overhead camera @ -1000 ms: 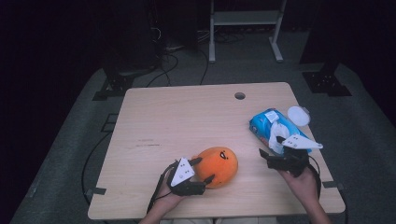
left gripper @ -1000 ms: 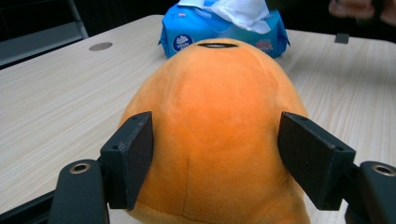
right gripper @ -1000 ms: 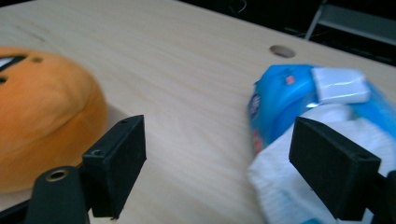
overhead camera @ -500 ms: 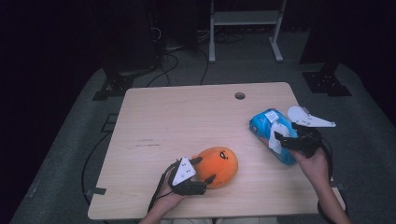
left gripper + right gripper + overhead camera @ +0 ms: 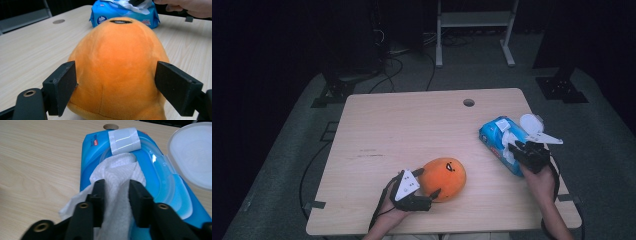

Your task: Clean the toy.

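An orange plush toy (image 5: 443,176) with a small face lies near the table's front edge. My left gripper (image 5: 428,184) straddles it. In the left gripper view the plush toy (image 5: 117,57) bulges between the black pads; the jaws have just been opening and stand open around it. At the right lies a blue wipes pack (image 5: 493,136) with its round lid (image 5: 532,122) flipped open. A white wipe (image 5: 117,167) sticks out of the pack (image 5: 155,172). My right gripper (image 5: 117,186) has just been closing and is shut on that wipe.
The wooden table (image 5: 412,130) has a cable hole (image 5: 468,102) near its far edge. The wipes pack lies close to the table's right edge. Cables and a white rack's legs (image 5: 472,30) are on the dark floor behind.
My right gripper has moved away from the front edge along the pack and closed its jaws on the wipe. The left gripper's jaws have spread wider around the plush toy; that hand stayed put.
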`<state>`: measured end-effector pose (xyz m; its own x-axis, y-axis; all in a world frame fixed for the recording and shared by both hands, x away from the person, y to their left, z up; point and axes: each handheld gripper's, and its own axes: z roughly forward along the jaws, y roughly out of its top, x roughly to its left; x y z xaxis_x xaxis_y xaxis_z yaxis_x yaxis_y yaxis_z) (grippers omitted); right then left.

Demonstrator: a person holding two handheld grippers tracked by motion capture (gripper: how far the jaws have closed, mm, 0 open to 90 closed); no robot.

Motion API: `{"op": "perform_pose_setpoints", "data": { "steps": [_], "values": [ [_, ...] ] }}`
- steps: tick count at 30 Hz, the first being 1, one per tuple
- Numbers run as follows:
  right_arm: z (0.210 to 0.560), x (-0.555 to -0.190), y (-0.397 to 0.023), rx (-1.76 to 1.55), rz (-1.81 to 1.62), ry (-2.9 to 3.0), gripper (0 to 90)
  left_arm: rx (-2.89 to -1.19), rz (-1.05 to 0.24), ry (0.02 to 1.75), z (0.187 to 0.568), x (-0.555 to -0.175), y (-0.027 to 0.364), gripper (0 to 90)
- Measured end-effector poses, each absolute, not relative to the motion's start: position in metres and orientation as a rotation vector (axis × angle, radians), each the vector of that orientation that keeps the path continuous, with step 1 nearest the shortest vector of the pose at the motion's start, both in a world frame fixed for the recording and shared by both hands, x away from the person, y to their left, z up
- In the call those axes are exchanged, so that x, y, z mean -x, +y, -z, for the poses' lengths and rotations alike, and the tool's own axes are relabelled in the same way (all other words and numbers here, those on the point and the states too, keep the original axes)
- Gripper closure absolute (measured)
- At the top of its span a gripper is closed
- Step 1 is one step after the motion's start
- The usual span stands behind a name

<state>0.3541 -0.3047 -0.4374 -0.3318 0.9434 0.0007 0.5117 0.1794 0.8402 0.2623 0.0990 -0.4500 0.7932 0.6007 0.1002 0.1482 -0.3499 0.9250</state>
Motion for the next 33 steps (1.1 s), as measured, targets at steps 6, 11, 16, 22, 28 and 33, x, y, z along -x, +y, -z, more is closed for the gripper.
{"op": "perform_pose_setpoints", "data": {
  "steps": [6, 11, 16, 22, 28, 33],
  "values": [
    [0.429, -0.350, -0.312, -1.358, -1.094, 1.935, 85.4, -1.897, -0.518, 0.600, 0.452, -0.262, 0.099, 17.2],
    [0.422, -0.347, -0.313, -1.366, -1.155, 1.925, 86.3, -1.904, -0.509, 0.598, 0.454, -0.264, 0.099, 17.1],
    [0.400, -0.330, -0.303, -1.280, -1.252, 1.934, 86.4, -1.909, -0.506, 0.593, 0.454, -0.266, 0.101, 16.7],
    [0.379, -0.314, -0.296, -1.212, -1.398, 1.947, 86.7, -1.912, -0.504, 0.585, 0.455, -0.266, 0.102, 16.6],
    [0.347, -0.288, -0.265, -1.041, -1.533, 2.124, 86.4, -1.922, -0.502, 0.577, 0.456, -0.268, 0.102, 16.7],
    [0.326, -0.271, -0.239, -0.898, -1.554, 2.251, 86.4, -1.922, -0.500, 0.577, 0.457, -0.270, 0.102, 16.6]
  ]
}}
